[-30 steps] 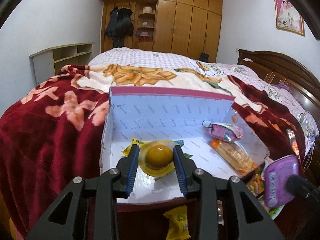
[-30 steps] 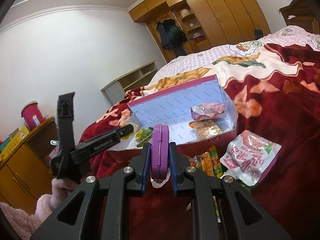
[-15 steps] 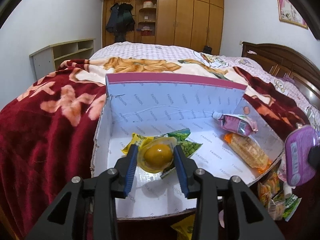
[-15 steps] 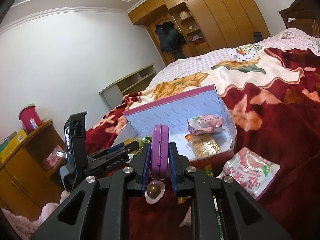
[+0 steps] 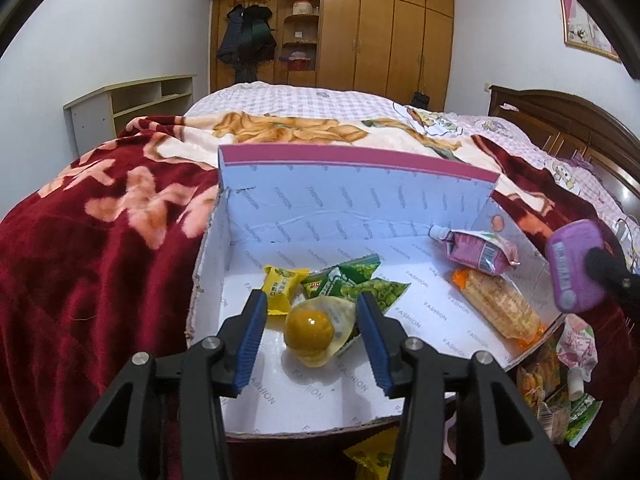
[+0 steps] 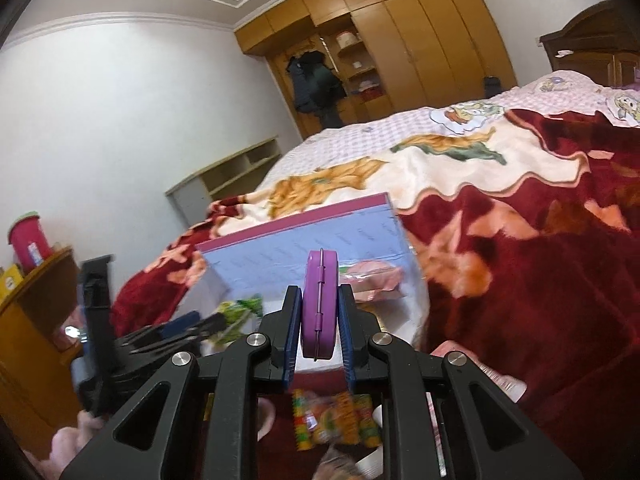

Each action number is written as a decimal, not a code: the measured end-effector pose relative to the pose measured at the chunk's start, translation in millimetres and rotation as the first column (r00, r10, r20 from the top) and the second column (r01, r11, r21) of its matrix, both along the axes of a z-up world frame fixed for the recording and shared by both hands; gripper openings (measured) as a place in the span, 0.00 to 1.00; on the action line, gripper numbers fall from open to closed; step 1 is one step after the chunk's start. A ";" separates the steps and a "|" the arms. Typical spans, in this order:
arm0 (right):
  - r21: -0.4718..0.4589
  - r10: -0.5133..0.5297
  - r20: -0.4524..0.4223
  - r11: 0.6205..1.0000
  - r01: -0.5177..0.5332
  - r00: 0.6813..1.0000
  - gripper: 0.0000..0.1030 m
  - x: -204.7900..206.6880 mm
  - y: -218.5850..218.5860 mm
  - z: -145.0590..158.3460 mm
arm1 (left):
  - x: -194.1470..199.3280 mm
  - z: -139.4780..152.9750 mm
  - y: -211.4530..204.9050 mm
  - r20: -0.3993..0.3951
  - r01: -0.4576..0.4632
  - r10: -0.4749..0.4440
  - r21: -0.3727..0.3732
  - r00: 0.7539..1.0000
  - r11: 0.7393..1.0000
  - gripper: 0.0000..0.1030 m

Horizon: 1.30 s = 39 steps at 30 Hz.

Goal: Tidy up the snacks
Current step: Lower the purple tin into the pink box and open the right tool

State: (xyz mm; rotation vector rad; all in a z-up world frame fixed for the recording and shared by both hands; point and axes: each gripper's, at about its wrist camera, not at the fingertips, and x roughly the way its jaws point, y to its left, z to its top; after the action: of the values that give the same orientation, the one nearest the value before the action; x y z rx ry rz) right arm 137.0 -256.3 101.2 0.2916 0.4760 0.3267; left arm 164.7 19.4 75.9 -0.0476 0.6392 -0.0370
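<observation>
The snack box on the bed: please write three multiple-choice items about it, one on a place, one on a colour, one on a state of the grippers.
1. Where does the round yellow snack lie?
A. inside the box, between the open left gripper fingers
B. on the blanket outside the box
C. on the wall shelf

2. What colour is the flat case in the right gripper?
A. green
B. purple
C. white

3. What is the state of the right gripper?
A. open and empty
B. shut on the orange packet
C. shut on the flat case

Answers:
1. A: the left wrist view shows the snack on the box floor, with a gap to each blue pad.
2. B: the case is purple in both views.
3. C: both pads press the sides of the case, while the orange packet lies in the box.
</observation>
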 end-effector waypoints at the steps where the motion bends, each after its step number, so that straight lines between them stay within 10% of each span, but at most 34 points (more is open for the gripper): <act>1: -0.007 -0.005 -0.005 1.000 0.005 1.000 0.19 3.2 0.1 -1.2 | -1.0 0.8 0.9 0.003 -0.001 0.001 -0.002 1.000 1.000 0.48; 20: -0.054 -0.062 -0.111 0.997 0.056 0.992 0.20 36.0 -4.3 -21.8 | -17.2 12.2 -2.3 0.019 0.009 -0.008 -0.024 1.000 1.000 0.48; 39: -0.066 -0.104 -0.082 0.993 0.099 0.991 0.50 24.4 -7.6 -10.7 | -45.9 29.3 -5.8 0.048 0.018 -0.016 -0.042 0.999 0.999 0.48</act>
State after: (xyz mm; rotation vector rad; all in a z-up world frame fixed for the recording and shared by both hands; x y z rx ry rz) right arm 161.4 -263.9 90.5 0.2690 0.5521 0.2004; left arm 118.7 13.6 105.2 -0.0825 0.5916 -0.0679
